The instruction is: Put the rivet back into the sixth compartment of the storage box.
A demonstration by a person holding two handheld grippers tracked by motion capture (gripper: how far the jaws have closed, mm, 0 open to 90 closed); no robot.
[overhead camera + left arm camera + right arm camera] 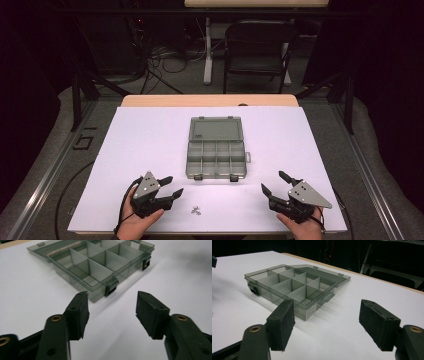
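A clear grey compartment box point(216, 158) lies open in the middle of the white table point(150, 135), its lid point(216, 128) folded back flat. Its several compartments look empty in the left gripper view point(100, 262) and the right gripper view point(292, 287). A few small metal parts point(196, 210) lie near the front edge. My left gripper point(171, 185) rests at the front left, open, with nothing between its fingers point(80, 312). At the front right, my right gripper point(274, 182) is open too and holds nothing between its pads point(377, 322).
A black chair point(257, 47) and a table leg point(207, 50) with cables on the floor stand beyond the far edge. The wooden table edge point(210, 100) shows behind the white sheet. Dark frame bars flank both sides.
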